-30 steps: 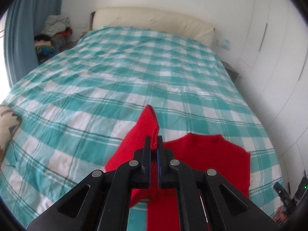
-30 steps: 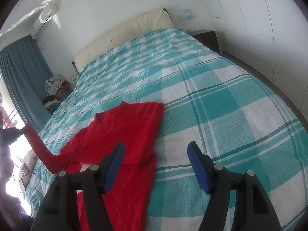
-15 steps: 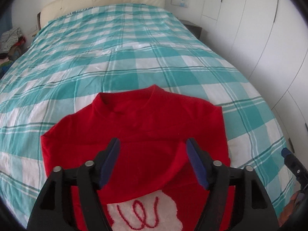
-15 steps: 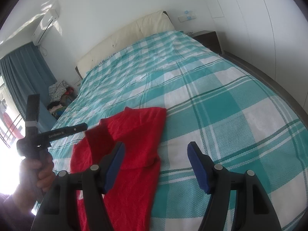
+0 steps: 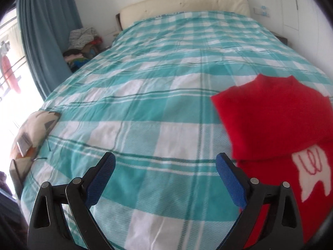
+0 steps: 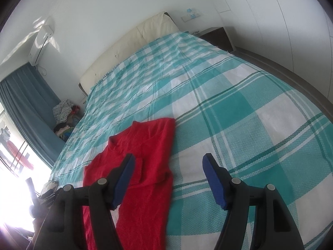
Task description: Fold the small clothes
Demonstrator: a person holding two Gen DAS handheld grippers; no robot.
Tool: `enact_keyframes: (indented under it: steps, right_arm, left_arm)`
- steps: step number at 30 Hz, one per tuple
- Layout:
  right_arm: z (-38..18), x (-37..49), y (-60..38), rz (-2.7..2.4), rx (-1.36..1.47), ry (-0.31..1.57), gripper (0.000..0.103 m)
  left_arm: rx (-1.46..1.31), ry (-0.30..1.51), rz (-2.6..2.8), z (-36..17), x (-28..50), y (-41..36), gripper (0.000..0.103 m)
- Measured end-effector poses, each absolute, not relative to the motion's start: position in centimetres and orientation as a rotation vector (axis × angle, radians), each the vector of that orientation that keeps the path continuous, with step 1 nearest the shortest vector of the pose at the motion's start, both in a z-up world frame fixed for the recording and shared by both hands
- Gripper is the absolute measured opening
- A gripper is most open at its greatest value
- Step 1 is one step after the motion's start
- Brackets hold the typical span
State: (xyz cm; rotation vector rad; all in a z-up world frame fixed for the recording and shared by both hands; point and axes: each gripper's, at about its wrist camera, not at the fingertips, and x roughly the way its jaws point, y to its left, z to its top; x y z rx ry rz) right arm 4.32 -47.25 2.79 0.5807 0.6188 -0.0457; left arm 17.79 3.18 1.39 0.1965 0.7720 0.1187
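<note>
Both tongs released, nothing in either. Left tongs (image 5: 165, 162) jaws spread wide, hovering over bare plaid bedspread (image 5: 145, 95); blue pads (image 5: 231, 182) visible on both fingers. Right tongs (image 6: 168, 165) also spread wide, above the bed.

Red sweater (image 5: 278, 125) lies flat on the bedspread, to the right of the left tongs, just beside the right finger, not between the fingers. Neck opening points toward the headboard (image 5: 185, 4). Upper part looks folded over the body, sleeves not sticking out; a white patch with red squiggle (image 5: 310, 166) shows below the folded edge.

From the right wrist view: the sweater (image 6: 145, 162) sits to the left of the right tongs, its left finger overlapping the fabric in frame; contact cannot be told. Right finger is over bare bedspread (image 6: 249, 114).

Elsewhere: patterned cushion (image 5: 35, 129) at the bed edge far left of the left tongs, blue curtain (image 5: 47, 31) and a clothes pile (image 5: 82, 39) beyond it, wall AC unit (image 6: 41, 41) high left in the right view, white wardrobe doors (image 6: 301, 31) to the right.
</note>
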Motion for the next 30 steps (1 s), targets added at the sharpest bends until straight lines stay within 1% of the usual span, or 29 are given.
enact_keyframes:
  steps: [2, 3, 5, 13, 30]
  right_arm:
    - [2.5, 4.4, -47.3, -0.063, 0.573, 0.627, 0.067]
    - [2.3, 4.4, -47.4, -0.074, 0.571, 0.632, 0.067]
    - [1.9, 4.5, -47.7, -0.102, 0.567, 0.643, 0.067]
    - [1.2, 3.9, -49.6, -0.184, 0.601, 0.637, 0.067]
    - [0.8, 4.3, -49.8, -0.144, 0.660, 0.645, 0.067]
  left_arm:
    - [0.176, 0.813, 0.159, -0.6, 17.5, 5.2, 0.098]
    - [0.144, 0.871, 0.181, -1.2, 18.0, 5.8, 0.097]
    - [0.054, 0.919, 0.132, -1.3, 18.6, 6.4, 0.097]
    - [-0.019, 0.924, 0.089, -0.5, 18.5, 6.2, 0.098]
    - [-0.009, 0.910, 0.108, -0.2, 18.5, 5.6, 0.098]
